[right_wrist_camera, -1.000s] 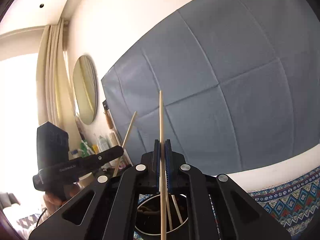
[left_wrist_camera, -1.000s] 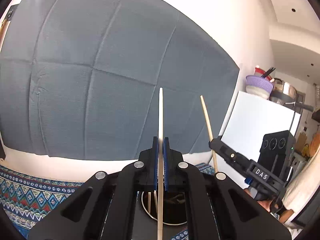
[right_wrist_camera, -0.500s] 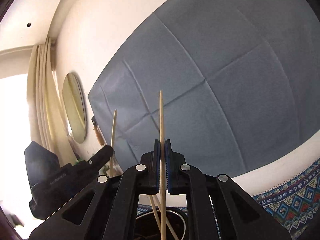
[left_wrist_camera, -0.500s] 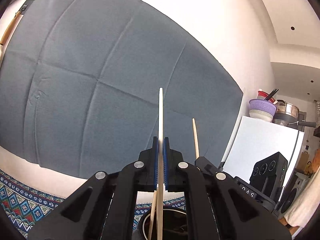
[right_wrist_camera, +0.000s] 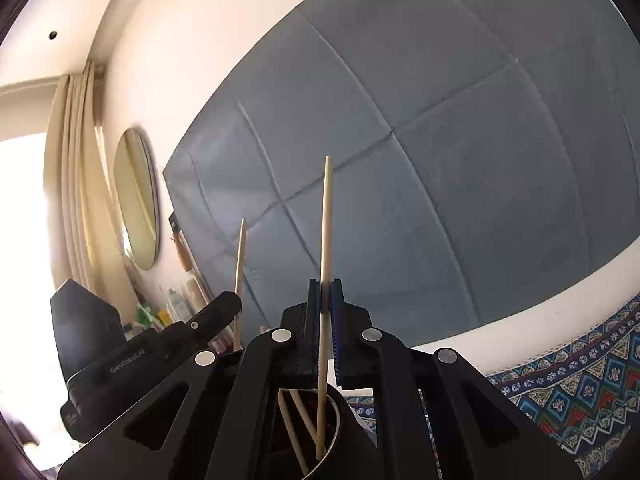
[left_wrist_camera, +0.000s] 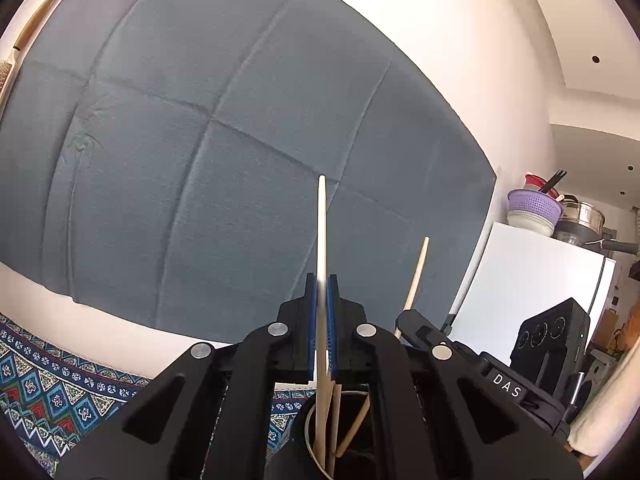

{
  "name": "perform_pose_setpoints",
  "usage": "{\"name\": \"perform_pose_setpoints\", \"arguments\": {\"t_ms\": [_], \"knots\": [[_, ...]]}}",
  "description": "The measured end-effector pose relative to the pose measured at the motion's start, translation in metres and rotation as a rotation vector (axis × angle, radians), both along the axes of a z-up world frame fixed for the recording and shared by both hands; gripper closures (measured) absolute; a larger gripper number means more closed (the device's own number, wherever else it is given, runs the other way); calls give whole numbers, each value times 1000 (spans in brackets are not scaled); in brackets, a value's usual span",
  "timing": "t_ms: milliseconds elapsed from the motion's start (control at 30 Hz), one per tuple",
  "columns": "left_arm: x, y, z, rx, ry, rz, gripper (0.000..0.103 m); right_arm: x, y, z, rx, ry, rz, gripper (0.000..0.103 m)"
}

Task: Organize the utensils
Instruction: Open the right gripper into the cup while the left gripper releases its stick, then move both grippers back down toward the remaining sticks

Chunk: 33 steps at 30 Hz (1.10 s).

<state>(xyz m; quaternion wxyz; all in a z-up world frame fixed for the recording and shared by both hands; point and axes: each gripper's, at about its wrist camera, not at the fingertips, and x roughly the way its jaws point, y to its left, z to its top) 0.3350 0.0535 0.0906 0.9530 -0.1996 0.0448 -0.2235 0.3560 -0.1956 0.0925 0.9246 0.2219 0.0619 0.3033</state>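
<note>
My left gripper [left_wrist_camera: 321, 292] is shut on a pale wooden chopstick [left_wrist_camera: 321, 232] held upright, its lower end inside a round dark holder [left_wrist_camera: 308, 436] with other sticks. My right gripper [right_wrist_camera: 325, 296] is shut on another wooden chopstick [right_wrist_camera: 326, 220], also upright with its lower end in the same holder [right_wrist_camera: 336, 420]. Each gripper shows in the other's view: the right one [left_wrist_camera: 404, 320] with its stick [left_wrist_camera: 418, 272], the left one [right_wrist_camera: 230, 300] with its stick [right_wrist_camera: 240, 264].
A grey-blue cloth [left_wrist_camera: 200, 140] hangs on the white wall behind. A patterned blue tablecloth [left_wrist_camera: 48, 380] covers the table. A white fridge [left_wrist_camera: 520, 280] with bowls on top stands at the right. An oval mirror [right_wrist_camera: 136, 200] and curtains are at the left.
Both grippers tilted upward over the second, then lowered slightly. Both chopsticks stay clamped, their lower ends now in the holder.
</note>
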Motion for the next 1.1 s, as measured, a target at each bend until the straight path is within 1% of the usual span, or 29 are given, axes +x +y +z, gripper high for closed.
{"name": "perform_pose_setpoints", "arguments": {"t_ms": [133,200,367,400,433,500,533,567,600,733,767,833,867,967,1000,1033,1067,1100], "knots": [[1,3,-8,-3,20,4,98,1,0,-6,-6,14,5,98],[2,4,-11,2,30,9,98,1,0,-7,-14,15,3,95],[3,8,-10,-8,49,15,97,0,-1,-3,-1,28,-6,94],[1,10,-9,-11,46,24,94,0,-2,-2,3,29,-10,94],[0,11,-8,-15,46,35,87,-1,-4,-1,3,32,-13,93],[-3,16,-6,-30,47,47,81,-2,-5,1,-1,46,-23,81],[-4,18,-5,-38,50,51,77,-5,-8,1,0,45,-28,67],[-6,20,-3,-45,53,56,75,-7,-9,2,0,42,-38,58],[-7,22,-2,-51,56,61,71,-10,-9,4,-3,38,-49,53],[-15,28,4,-58,64,76,60,-16,-12,12,-4,39,-55,47],[-18,29,6,-57,63,78,58,-18,-13,14,-2,40,-56,45],[-23,30,10,-50,60,80,50,-22,-15,19,-4,37,-61,42],[-26,30,12,-45,59,83,48,-25,-16,21,-6,35,-64,41],[-35,30,19,-35,53,91,38,-33,-19,29,-9,33,-66,37],[-38,31,22,-35,56,101,30,-37,-20,31,-10,30,-70,35],[-41,32,24,-36,59,112,21,-40,-21,34,-12,29,-71,29],[-44,32,26,-37,60,118,20,-43,-21,36,-14,31,-69,22],[-47,33,28,-39,58,119,18,-46,-22,39,-19,38,-65,18]]}}
